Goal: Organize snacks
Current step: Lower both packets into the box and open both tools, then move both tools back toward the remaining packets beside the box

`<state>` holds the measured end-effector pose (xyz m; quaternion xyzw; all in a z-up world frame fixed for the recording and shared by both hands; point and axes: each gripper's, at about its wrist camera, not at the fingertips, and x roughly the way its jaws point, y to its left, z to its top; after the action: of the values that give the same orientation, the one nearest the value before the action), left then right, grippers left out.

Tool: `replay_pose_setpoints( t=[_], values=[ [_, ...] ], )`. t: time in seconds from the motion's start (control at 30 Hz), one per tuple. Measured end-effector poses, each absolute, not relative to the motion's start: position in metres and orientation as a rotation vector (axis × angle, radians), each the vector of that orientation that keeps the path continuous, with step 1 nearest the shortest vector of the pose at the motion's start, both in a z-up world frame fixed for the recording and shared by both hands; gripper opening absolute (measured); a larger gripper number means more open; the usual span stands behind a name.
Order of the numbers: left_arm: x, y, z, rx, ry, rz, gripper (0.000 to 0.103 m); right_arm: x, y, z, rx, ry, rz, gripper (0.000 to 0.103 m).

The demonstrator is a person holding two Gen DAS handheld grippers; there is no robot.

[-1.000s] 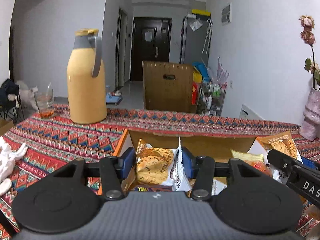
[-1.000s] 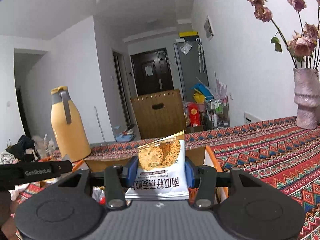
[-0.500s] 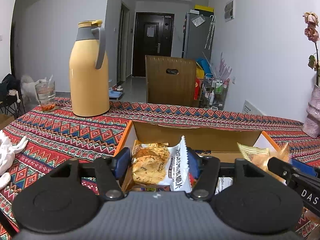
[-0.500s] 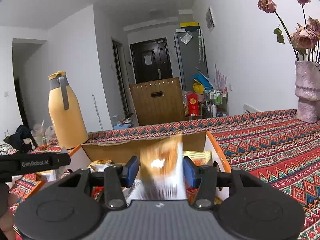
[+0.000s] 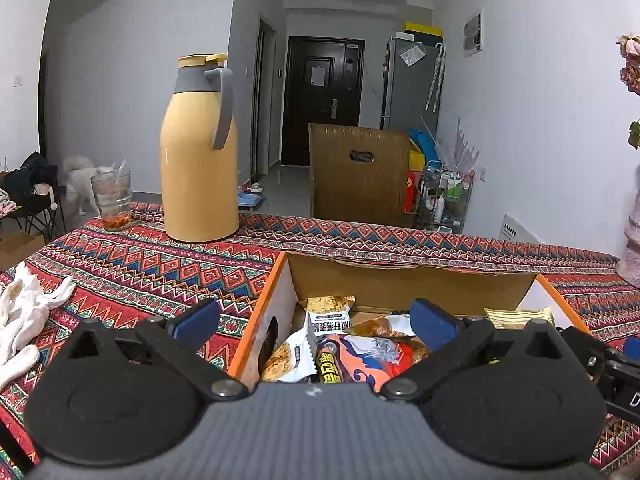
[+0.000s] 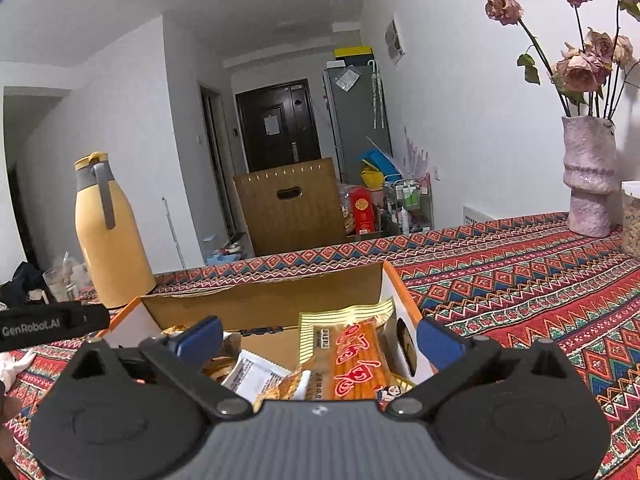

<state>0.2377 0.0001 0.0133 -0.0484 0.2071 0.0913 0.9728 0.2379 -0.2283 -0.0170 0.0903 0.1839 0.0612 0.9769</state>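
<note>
Comparing w/ a sec. ago: both claws then pinching a snack packet each, now both letting go. Left gripper (image 5: 314, 320) opening to full width over the cardboard box (image 5: 412, 280), blue pads spread wide, nothing between them, holding nothing. The white-and-orange cracker packet (image 5: 294, 354), pinched a moment before, now lying inside the box at its left side, beside an orange-red packet (image 5: 352, 364). Right gripper (image 6: 318, 336) also opening to full width, no grip on anything; its earlier white packet (image 6: 256, 372) now resting low in the box, next to a long orange packet w/ gold edge (image 6: 352, 356) leaning at the right wall of the box. Meaning for the task, as a judgement: two more snacks delivered, box filling up, both hands free for a next pick. No loose snacks visible on the cloth in these views, so possibly near the end, but not sure.

Surface: table under a red patterned cloth (image 5: 140, 272), zigzag bands. Standing on it: yellow thermos jug (image 5: 199, 148) w/ grey handle, a glass (image 5: 112, 200) beside it, pink vase (image 6: 588, 176) w/ dried roses at the right, well apart from the box. White crumpled cloth (image 5: 24, 308) at left edge. Room behind: white walls, dark door (image 5: 322, 100), grey fridge (image 5: 412, 84), wooden chair back (image 5: 360, 176) just behind the table.
</note>
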Motion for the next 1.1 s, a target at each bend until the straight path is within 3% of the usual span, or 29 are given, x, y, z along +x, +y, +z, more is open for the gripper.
replay_pose_setpoints(
  t=[1.1],
  values=[
    [0.211, 0.005, 0.040, -0.077, 0.408, 0.195, 0.103, 0.212, -0.230, 0.015, 0.149, 0.343, 0.119, 0.103]
  ],
)
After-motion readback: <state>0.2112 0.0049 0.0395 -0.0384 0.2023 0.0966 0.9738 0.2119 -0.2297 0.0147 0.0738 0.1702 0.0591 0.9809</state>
